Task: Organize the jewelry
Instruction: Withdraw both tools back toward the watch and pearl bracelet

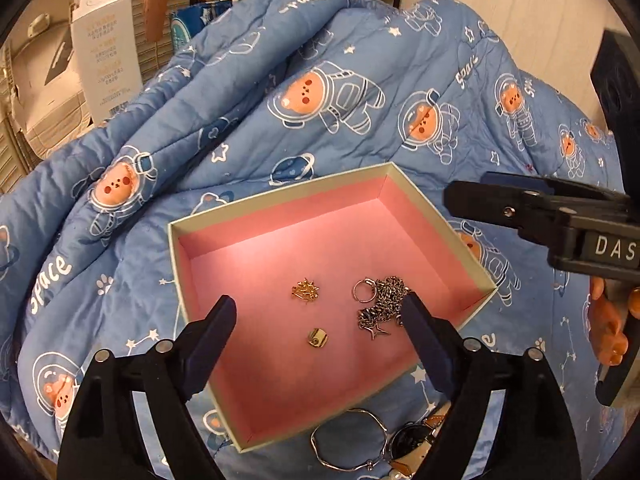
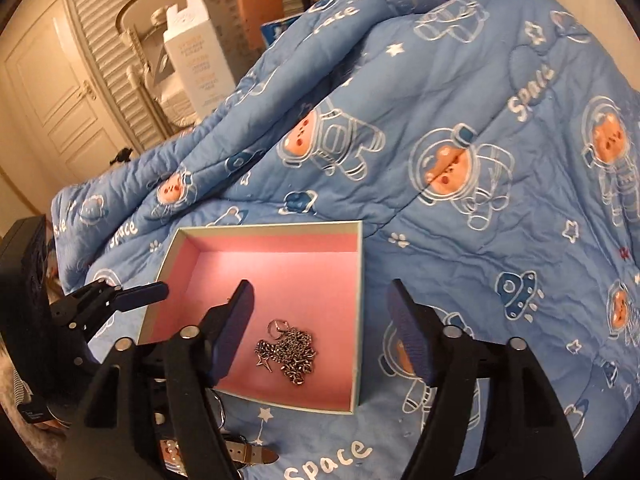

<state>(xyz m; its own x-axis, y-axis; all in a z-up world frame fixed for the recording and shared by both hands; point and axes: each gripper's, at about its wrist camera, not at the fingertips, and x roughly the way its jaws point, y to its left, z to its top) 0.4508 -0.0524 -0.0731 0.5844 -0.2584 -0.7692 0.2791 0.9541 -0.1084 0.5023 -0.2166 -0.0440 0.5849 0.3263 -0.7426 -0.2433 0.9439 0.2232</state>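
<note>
An open box with a pink inside [image 1: 280, 248] lies on a blue space-print quilt [image 1: 320, 100]. On its floor are a spiky gold piece [image 1: 305, 290], a round gold piece [image 1: 318, 337] and a silver chain with a ring and a star [image 1: 380, 308]. My left gripper [image 1: 320, 320] hovers over the box, open, nothing between its pads. In the right wrist view my right gripper [image 2: 322, 328] is also open and holds nothing, above the chain [image 2: 290, 350] and the box's right wall [image 2: 360, 300]. A finger of each gripper [image 1: 500, 200] [image 2: 140, 294] shows in the other's view.
Just outside the box's near edge lie a silver bangle [image 1: 348, 444] and a watch [image 1: 416, 440], its strap [image 2: 252, 454] in the right wrist view too. A white carton [image 1: 106, 48] stands beyond the bunched quilt. A person's hand [image 1: 612, 328] holds the right gripper.
</note>
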